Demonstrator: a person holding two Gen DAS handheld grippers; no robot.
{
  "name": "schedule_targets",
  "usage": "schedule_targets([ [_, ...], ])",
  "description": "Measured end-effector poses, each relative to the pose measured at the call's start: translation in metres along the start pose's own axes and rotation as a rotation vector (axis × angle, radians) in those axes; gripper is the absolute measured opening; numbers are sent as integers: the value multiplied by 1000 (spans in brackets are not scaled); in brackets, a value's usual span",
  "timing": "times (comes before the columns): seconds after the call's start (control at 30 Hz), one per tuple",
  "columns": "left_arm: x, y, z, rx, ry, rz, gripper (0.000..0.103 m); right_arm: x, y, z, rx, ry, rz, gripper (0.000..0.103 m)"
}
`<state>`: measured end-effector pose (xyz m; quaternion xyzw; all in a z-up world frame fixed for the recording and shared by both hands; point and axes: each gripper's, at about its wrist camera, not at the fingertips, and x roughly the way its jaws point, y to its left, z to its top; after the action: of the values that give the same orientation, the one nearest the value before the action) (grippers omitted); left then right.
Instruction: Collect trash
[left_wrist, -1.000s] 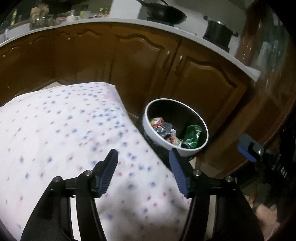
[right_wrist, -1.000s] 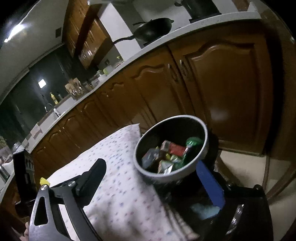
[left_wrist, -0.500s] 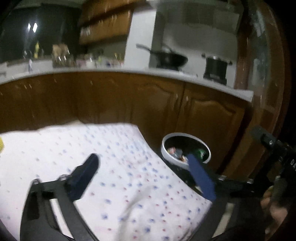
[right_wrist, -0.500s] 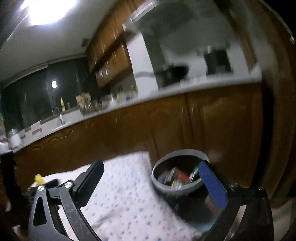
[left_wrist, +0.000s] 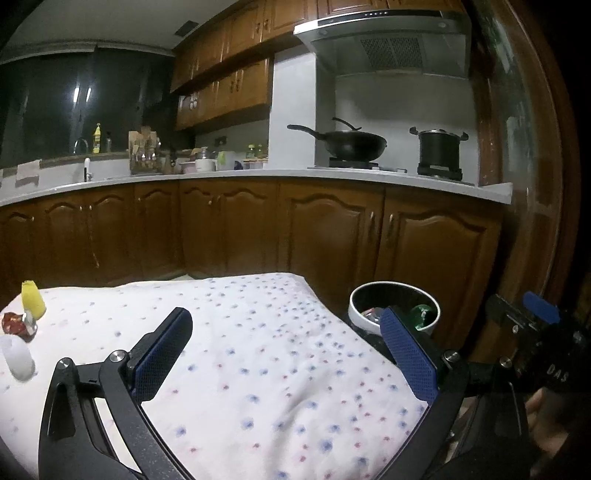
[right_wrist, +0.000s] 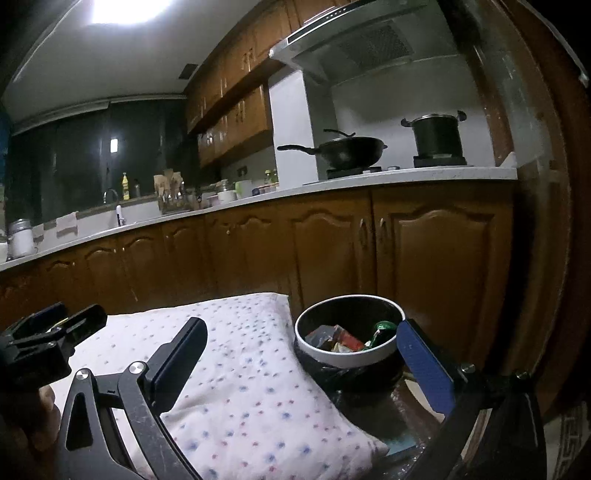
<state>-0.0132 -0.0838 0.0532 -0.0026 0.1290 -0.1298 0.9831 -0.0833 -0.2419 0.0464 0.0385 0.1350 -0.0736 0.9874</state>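
A round white-rimmed trash bin (left_wrist: 356, 307) stands right of the table and holds wrappers and a green piece; it also shows in the right wrist view (right_wrist: 349, 357). On the spotted tablecloth (left_wrist: 258, 350), at the far left, lie a yellow piece (left_wrist: 32, 303), a red crumpled wrapper (left_wrist: 13, 323) and a white object (left_wrist: 16, 357). My left gripper (left_wrist: 282, 339) is open and empty above the cloth. My right gripper (right_wrist: 299, 350) is open and empty, beside the bin.
Brown kitchen cabinets (left_wrist: 258, 229) with a white counter (left_wrist: 258, 175) run behind the table. A black wok (left_wrist: 351, 144) and a pot (left_wrist: 439, 149) sit on the stove. A wooden door frame (left_wrist: 517, 184) stands at the right.
Both grippers have tilted up and pulled back from the bin, so the counter and stove now show. The left gripper's jaws have opened wider.
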Motion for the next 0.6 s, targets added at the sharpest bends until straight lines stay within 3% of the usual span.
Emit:
schedule_targets([
  [0.6,-2,3,-4,5,19,48,103,-5,7,1,-3,-5,22,103],
])
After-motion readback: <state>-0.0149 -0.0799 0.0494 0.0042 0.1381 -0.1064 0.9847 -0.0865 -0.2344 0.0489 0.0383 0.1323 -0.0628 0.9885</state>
